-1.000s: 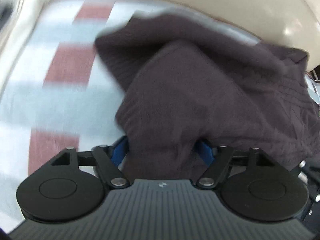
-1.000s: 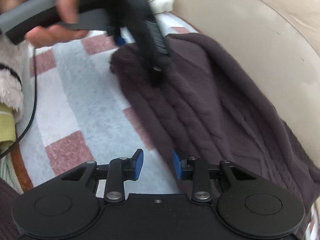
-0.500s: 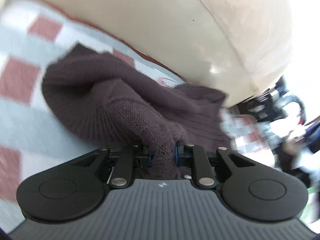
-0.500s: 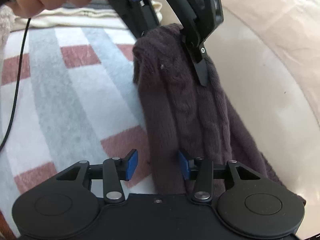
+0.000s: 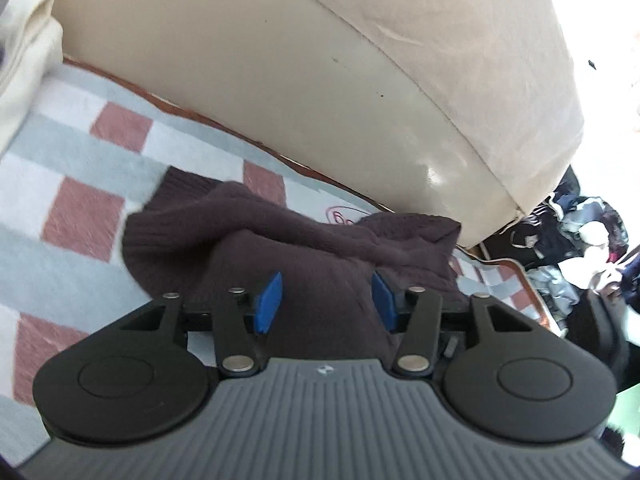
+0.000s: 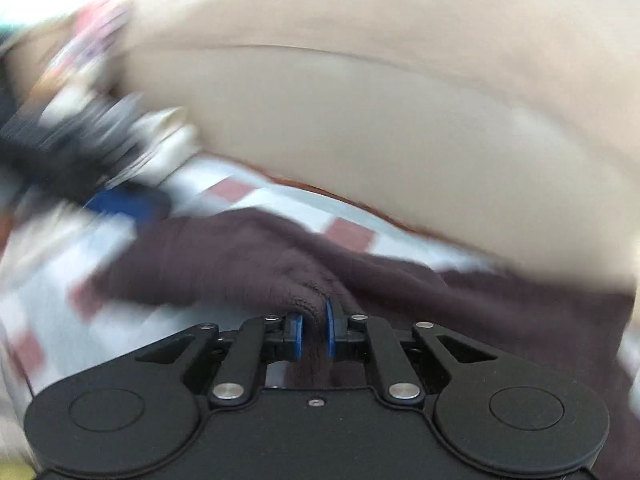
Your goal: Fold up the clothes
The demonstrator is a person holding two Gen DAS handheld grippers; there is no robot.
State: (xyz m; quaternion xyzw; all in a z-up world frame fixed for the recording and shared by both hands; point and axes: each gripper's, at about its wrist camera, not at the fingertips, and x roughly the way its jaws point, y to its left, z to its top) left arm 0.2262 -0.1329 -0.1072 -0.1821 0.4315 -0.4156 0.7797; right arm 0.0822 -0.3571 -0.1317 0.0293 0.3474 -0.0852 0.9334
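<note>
A dark brown knitted sweater (image 5: pixel 304 240) lies bunched on the checked blanket (image 5: pixel 72 208) by the sofa back. My left gripper (image 5: pixel 326 300) is open, its blue pads spread apart above the sweater, which lies loose between and below them. In the right wrist view, which is blurred, my right gripper (image 6: pixel 314 332) is shut on a fold of the same sweater (image 6: pixel 224 264), pinched between its blue pads. The left gripper (image 6: pixel 120 200) shows as a dark and blue smear at the left of that view.
The beige leather sofa back (image 5: pixel 320 80) rises right behind the sweater. A cream cloth (image 5: pixel 24 60) lies at the far left of the blanket. A heap of mixed clothes (image 5: pixel 580 240) lies off the blanket's right end.
My left gripper opened and let go of the sweater, which dropped onto the blanket. My right gripper closed on a fold of the sweater and swung round fast.
</note>
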